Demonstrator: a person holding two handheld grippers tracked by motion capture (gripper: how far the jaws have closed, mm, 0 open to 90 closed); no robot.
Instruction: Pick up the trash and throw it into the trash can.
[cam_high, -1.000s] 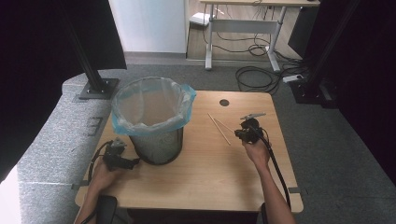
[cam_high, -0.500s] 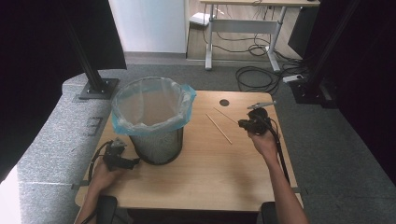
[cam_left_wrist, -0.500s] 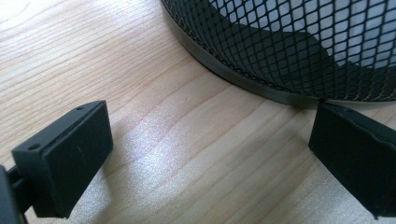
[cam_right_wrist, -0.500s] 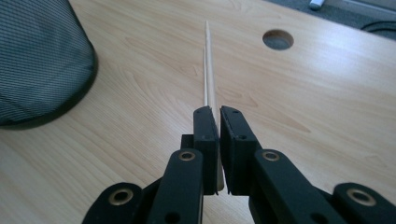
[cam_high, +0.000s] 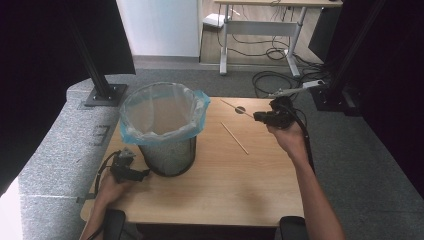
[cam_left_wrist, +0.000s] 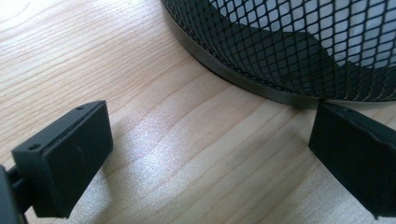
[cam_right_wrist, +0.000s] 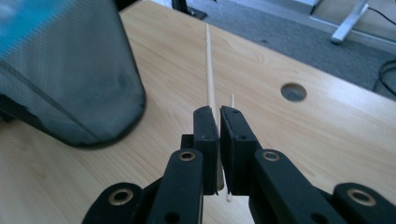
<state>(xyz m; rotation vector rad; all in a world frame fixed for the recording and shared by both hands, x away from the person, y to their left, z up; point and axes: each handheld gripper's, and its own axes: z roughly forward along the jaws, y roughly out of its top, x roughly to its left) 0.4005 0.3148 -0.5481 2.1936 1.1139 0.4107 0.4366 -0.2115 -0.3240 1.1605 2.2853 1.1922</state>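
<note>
A thin wooden stick (cam_high: 235, 107) is pinched in my right gripper (cam_high: 257, 117), held in the air over the table's far right part; in the right gripper view the stick (cam_right_wrist: 210, 70) juts forward from the shut right gripper (cam_right_wrist: 218, 116). A second stick (cam_high: 234, 137) lies flat on the table, seen below the jaws as a pale stick (cam_right_wrist: 232, 100). A black mesh bin (cam_high: 167, 150) lined with a blue bag (cam_high: 160, 112) stands at the left. My left gripper (cam_high: 142, 173) rests on the table by the bin's base (cam_left_wrist: 280, 46), and the left gripper (cam_left_wrist: 210, 154) is open with nothing in it.
The wooden table (cam_high: 225, 190) has a round hole (cam_high: 240, 109) near its far edge, close under the held stick. Grey carpet surrounds it, with black stand bases at both sides and cables on the floor behind. The bin (cam_right_wrist: 70, 70) is to the left of the right gripper.
My right gripper has risen from the table with one stick in its jaws. The other stick stays on the table. The left gripper has not moved.
</note>
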